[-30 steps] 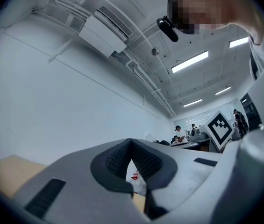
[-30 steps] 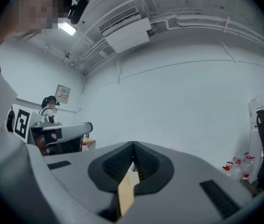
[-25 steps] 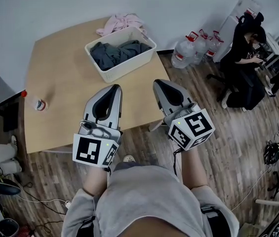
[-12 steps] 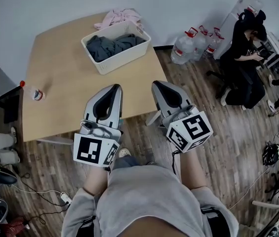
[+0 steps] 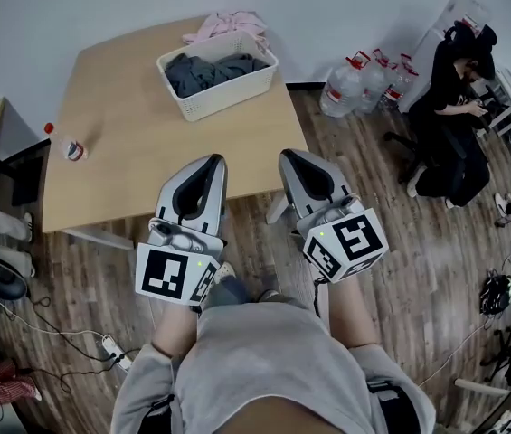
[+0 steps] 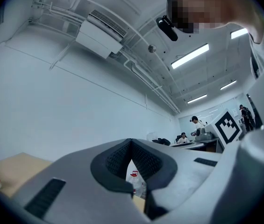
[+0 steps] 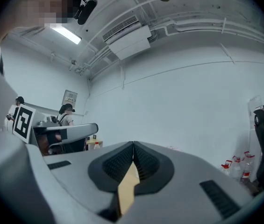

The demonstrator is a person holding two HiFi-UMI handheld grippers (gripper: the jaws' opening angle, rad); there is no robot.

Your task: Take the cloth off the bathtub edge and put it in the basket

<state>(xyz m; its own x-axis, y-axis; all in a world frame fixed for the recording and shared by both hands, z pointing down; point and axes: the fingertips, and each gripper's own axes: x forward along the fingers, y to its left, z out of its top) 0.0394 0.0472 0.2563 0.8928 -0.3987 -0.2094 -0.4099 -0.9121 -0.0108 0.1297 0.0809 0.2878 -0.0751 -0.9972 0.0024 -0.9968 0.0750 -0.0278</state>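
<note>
Pink cloth (image 5: pixel 228 25) lies top centre of the frame, just behind the white basket (image 5: pixel 228 99), straight ahead of the left gripper (image 5: pixel 203 163) and right gripper (image 5: pixel 293 156), both pressed together empty, the left seemingly nearer.

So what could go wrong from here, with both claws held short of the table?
The pink cloth lies behind the basket at the table's far edge; reaching over might shove the basket or push the cloth off. The left claw and right claw are both shut and empty; unopened, they would only poke the cloth. The small bottle near the table's left edge could get knocked.
</note>
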